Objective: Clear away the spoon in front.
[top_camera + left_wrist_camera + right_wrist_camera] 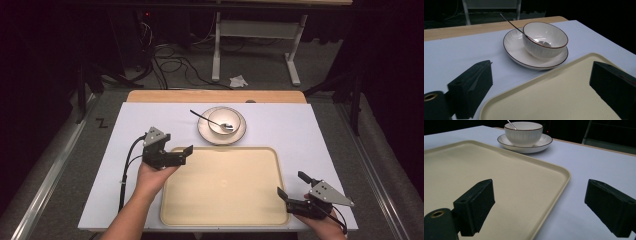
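Observation:
A white bowl (223, 121) with a thin dark rim stands on a matching plate (202, 131) at the back middle of the table. A metal spoon (202, 116) leans in the bowl, handle toward the back left. In front lies an empty cream tray (225, 185). My left gripper (185, 155) hovers open at the tray's far left corner, holding nothing. In the left gripper view the gripper (542, 67) points at the bowl (544, 42) and plate (514, 47), one jaw over the tray (554, 97). My right gripper (292, 185) is open beside the tray's near right corner, straddling the tray (486, 170) edge.
A white mat (300, 130) covers the table, with a wooden strip (215, 96) along its back edge. Beyond the table the floor holds cables, a white stand's legs (216, 60) and crumpled paper (238, 80). The surroundings are dark.

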{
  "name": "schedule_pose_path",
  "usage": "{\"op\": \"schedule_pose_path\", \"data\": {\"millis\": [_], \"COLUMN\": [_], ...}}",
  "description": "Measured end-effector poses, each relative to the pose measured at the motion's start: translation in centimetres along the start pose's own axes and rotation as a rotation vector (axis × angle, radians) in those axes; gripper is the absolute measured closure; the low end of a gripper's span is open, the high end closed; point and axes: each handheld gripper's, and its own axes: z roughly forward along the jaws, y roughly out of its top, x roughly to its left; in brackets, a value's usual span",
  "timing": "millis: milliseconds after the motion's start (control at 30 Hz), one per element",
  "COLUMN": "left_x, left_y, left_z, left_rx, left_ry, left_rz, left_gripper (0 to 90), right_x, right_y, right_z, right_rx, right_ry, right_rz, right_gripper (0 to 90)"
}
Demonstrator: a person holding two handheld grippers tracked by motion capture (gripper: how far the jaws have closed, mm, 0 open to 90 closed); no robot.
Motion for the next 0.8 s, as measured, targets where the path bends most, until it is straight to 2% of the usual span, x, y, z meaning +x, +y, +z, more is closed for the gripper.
{"op": "schedule_pose_path", "data": {"millis": [67, 267, 467, 500, 600, 800], "left_x": [0.3, 0.9, 1.3, 1.5, 1.7, 2.4], "left_y": [0.3, 1.7, 2.7, 3.1, 3.4, 4.4], "left_z": [0.5, 2.2, 3.6, 4.3, 5.0, 7.0], "left_rx": [-0.004, 0.005, 0.03, 0.033, 0.03, 0.061], "left_ry": [-0.013, 0.032, 0.042, 0.036, 0.03, 0.049], "left_rz": [-0.002, -0.003, -0.009, -0.031, -0.05, -0.051], "left_gripper": [7.5, 12.2, 16.1, 16.1, 16.1, 16.6], "right_x": [0.0, 0.0, 0.0, 0.0, 0.0, 0.0], "right_y": [0.0, 0.0, 0.0, 0.0, 0.0, 0.0], "right_z": [0.0, 0.0, 0.0, 0.0, 0.0, 0.1], "right_rx": [0.001, -0.002, -0.002, -0.005, -0.005, -0.005], "right_ry": [0.0, 0.005, 0.008, 0.009, 0.01, 0.018], "right_rz": [0.006, 0.002, 0.004, 0.001, 0.002, 0.008], "right_gripper": [9.9, 9.9, 9.9, 9.9, 9.9, 9.9]}}
